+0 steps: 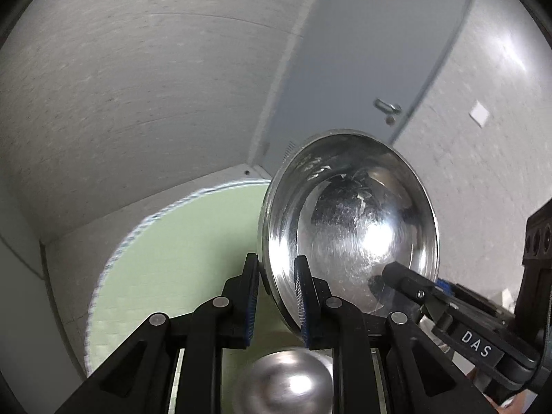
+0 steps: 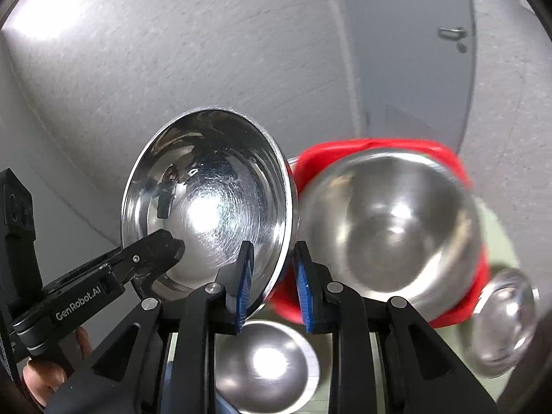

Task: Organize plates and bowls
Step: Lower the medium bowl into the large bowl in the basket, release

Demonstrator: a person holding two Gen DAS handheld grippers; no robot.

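Both grippers hold one shiny steel bowl (image 1: pixel 352 227) tilted on edge in the air, its hollow facing the cameras. My left gripper (image 1: pixel 276 296) is shut on the bowl's rim at its left side. My right gripper (image 2: pixel 272 283) is shut on the same bowl (image 2: pixel 207 200) at its right rim. The right gripper shows in the left wrist view (image 1: pixel 407 276), and the left gripper in the right wrist view (image 2: pixel 165 245). A second steel bowl (image 2: pixel 390 227) lies on a red plate (image 2: pixel 345 151). Another steel bowl (image 2: pixel 265 365) sits below.
A round pale green table (image 1: pixel 165 258) stands against a white wall with a grey door (image 1: pixel 362 62) behind. A clear glass bowl (image 2: pixel 503 324) sits at the right of the red plate. A steel bowl (image 1: pixel 286 379) lies under my left gripper.
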